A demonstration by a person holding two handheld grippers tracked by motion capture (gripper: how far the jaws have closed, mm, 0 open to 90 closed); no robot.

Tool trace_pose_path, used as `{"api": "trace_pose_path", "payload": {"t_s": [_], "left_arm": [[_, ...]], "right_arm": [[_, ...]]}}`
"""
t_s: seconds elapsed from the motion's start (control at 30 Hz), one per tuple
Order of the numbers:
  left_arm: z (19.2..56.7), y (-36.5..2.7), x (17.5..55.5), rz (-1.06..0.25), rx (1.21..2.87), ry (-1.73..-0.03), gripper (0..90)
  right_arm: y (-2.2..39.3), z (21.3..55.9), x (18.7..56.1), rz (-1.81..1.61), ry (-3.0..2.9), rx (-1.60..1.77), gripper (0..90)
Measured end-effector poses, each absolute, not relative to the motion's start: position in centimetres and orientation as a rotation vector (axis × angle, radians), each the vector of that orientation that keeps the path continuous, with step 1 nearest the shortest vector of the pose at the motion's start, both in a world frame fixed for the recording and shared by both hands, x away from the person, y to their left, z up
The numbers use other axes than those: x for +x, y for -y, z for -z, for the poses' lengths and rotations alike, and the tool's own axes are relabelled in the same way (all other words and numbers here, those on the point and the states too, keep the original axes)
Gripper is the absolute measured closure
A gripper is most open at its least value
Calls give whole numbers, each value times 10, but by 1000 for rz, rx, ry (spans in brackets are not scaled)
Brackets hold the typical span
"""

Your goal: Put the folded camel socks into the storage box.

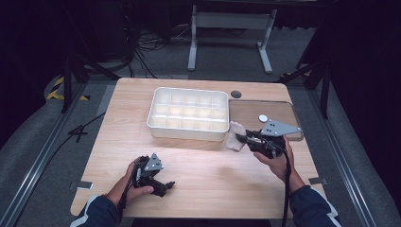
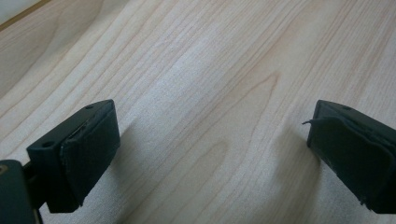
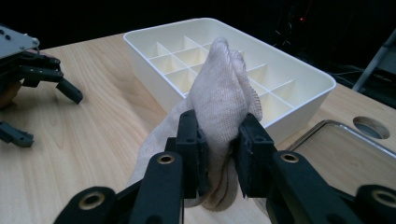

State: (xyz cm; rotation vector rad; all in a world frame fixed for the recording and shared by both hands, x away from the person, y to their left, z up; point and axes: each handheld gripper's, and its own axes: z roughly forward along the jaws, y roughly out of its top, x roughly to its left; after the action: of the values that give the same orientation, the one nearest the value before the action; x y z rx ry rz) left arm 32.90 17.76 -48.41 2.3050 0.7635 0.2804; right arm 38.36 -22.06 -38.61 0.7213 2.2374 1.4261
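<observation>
A beige sock is pinched between the two black jaws of my right gripper, which is shut on it. From above, the sock hangs at the right end of the white compartment tray, with the right gripper pointing left at it. Bunched cloth rises above the jaws and hangs below them. My left gripper rests low over the bare wood near the front left, jaws wide apart. Its pads hold nothing; only table grain lies between them.
The white tray's rim stands just behind the sock, divided into several cells. A clear lid lies flat at the right with a white disc on it. A round hole marks the table's back.
</observation>
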Motion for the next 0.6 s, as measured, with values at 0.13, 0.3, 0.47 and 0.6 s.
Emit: {"api": "trace_pose_path", "payload": {"t_s": [0.13, 0.3, 0.47, 0.6], "left_arm": [[484, -177, 330, -274, 2305, -759, 19], [484, -177, 330, -276, 2306, -760, 19], [485, -177, 329, -276, 2300, -771, 18], [484, -178, 329, -277, 2304, -768, 18]], "right_arm": [[218, 381, 391, -1419, -2231, 708, 735], [208, 371, 404, -1366, -2227, 688, 736], [194, 365, 420, -1315, -2221, 689, 736], [182, 365, 432, -1264, -2232, 690, 736]]}}
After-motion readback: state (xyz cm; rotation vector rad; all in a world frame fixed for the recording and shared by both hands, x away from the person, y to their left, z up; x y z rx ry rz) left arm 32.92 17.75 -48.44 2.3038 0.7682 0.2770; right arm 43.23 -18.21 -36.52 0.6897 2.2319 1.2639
